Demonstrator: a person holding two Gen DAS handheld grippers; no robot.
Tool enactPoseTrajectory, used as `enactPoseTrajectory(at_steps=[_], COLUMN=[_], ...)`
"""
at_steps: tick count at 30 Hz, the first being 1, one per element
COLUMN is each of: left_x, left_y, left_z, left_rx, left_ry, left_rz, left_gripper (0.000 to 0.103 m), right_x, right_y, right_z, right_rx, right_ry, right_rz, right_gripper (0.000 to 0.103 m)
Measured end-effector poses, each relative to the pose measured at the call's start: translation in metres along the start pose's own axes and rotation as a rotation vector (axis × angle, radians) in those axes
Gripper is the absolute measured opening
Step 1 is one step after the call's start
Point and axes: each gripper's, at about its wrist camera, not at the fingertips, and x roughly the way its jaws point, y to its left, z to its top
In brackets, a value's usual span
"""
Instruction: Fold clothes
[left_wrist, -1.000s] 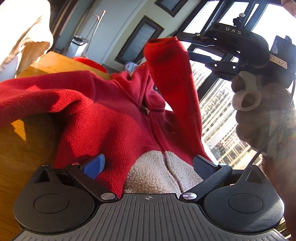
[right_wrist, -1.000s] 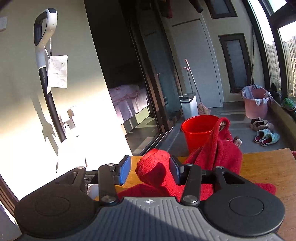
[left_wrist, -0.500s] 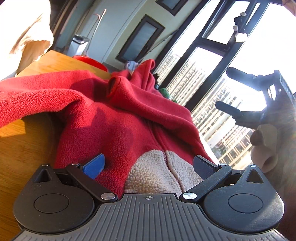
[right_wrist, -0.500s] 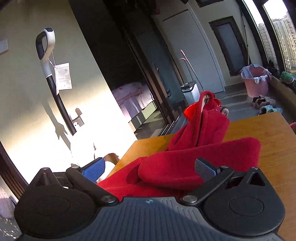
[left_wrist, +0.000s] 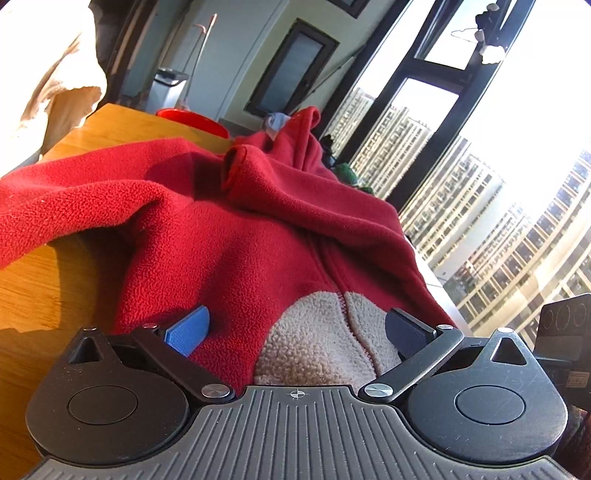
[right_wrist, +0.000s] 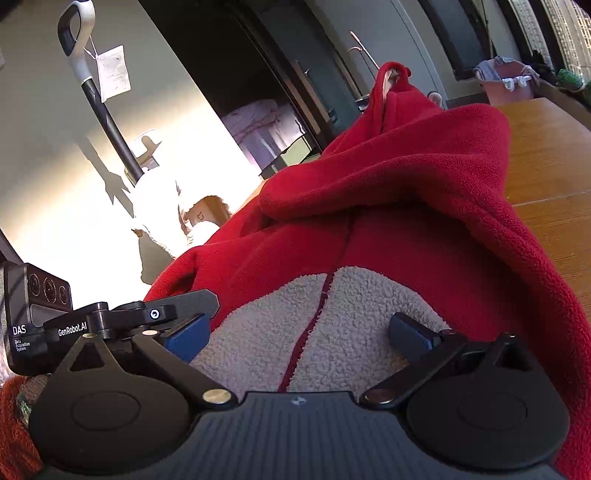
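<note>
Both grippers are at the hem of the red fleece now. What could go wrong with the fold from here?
1. The sleeve lies loosely across the red fleece jacket; lifting the hem could let it slide off and undo that fold.
2. The left gripper and right gripper are open around the beige hem patch; closing may catch only the top layer.
3. The jacket's right side sits near the wooden table edge, so it might slip off.

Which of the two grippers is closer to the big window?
Right. The right gripper is at the jacket hem on the window side. The left gripper is beside it at the same hem, farther from the glass.
</note>
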Motion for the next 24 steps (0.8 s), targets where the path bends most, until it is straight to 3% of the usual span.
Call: enactPoseTrajectory(at_steps=[2,7,11,17,21,24], left_x=[-0.003,-0.026,-0.053,-0.101,-0.104,-0.098], left_y=[0.003,0.023,0.040,0.099,0.125,0.137], left_z=[0.001,0.002,0.005,0.015,0.024,0.026], left_rx=[-0.025,-0.237,-0.333,-0.573,-0.651,-0.721], left_ry=[-0.001,-0.012,-0.061,-0.201,-0.221,-0.241], left_rz=[-0.010,-0.043,0.047,0.119,0.207,0.205], left_gripper=[0.103,0.103,0.103,0.103,0.103,0.102], right_x=[-0.002,-0.004,-0.004,-0.006,-0.006,-0.006], right_y=[-0.003,-0.010,-0.010,-0.013,-0.012,-0.012], right_z=[-0.001,0.000,-0.001,-0.002,-0.002,-0.002], right_rx=[0.018,0.064,0.066,0.084,0.084,0.083], right_ry=[-0.010,-0.028,-0.032,-0.044,-0.045,-0.046], right_rz=[0.014,0.047,0.048,0.061,0.060,0.059], right_gripper=[0.103,0.103,0.103,0.103,0.103,0.103])
